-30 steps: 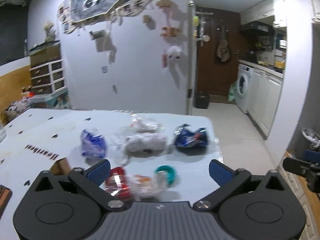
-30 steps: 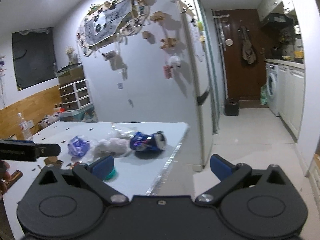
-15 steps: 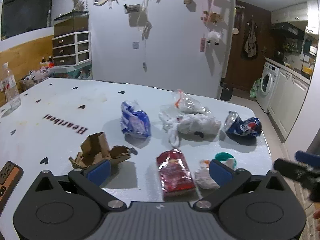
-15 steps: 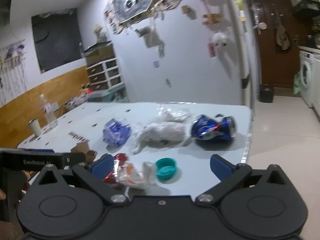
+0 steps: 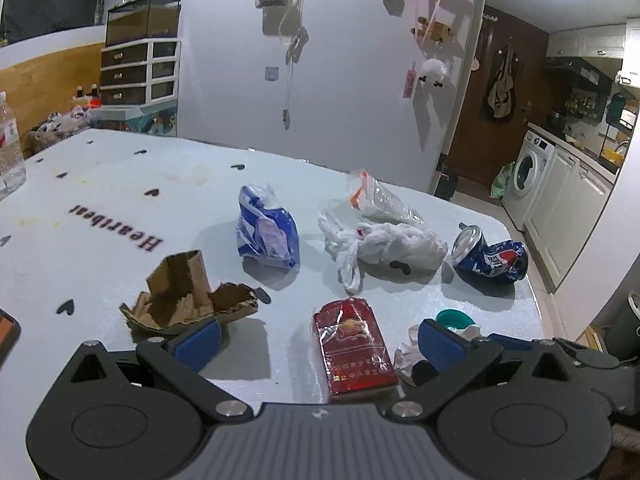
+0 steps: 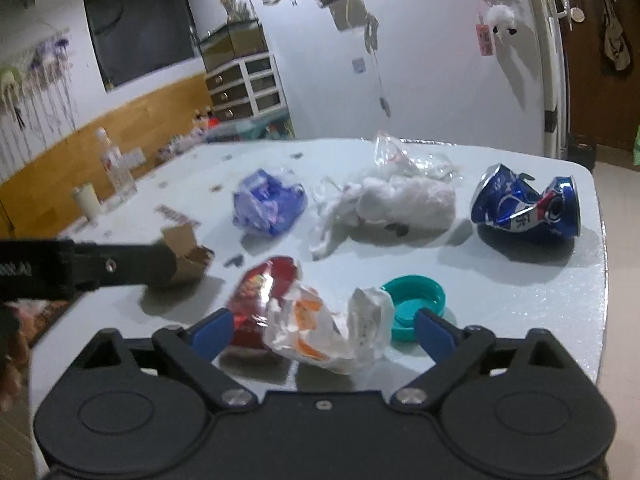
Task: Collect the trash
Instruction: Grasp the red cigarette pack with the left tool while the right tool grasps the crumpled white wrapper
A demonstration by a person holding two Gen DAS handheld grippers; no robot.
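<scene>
**Both grippers over the near edge of the trash-strewn table**

My right gripper (image 6: pixel 322 330) is closing, though its jaws are wide apart and press on nothing; the crumpled white wrapper (image 6: pixel 320 328) lies between them, just in front of the red packet (image 5: pixel 352 346). My left gripper (image 5: pixel 318 340) hangs wide open over that red packet. Taking the packet as centre: the torn cardboard (image 5: pixel 184 294) lies left of it, the teal cap (image 6: pixel 416 300) right, the blue bag (image 5: pixel 266 234) and white plastic bag (image 5: pixel 384 246) behind, the crushed blue can (image 5: pixel 490 256) far right near the table (image 5: pixel 120 184) edge.
</scene>
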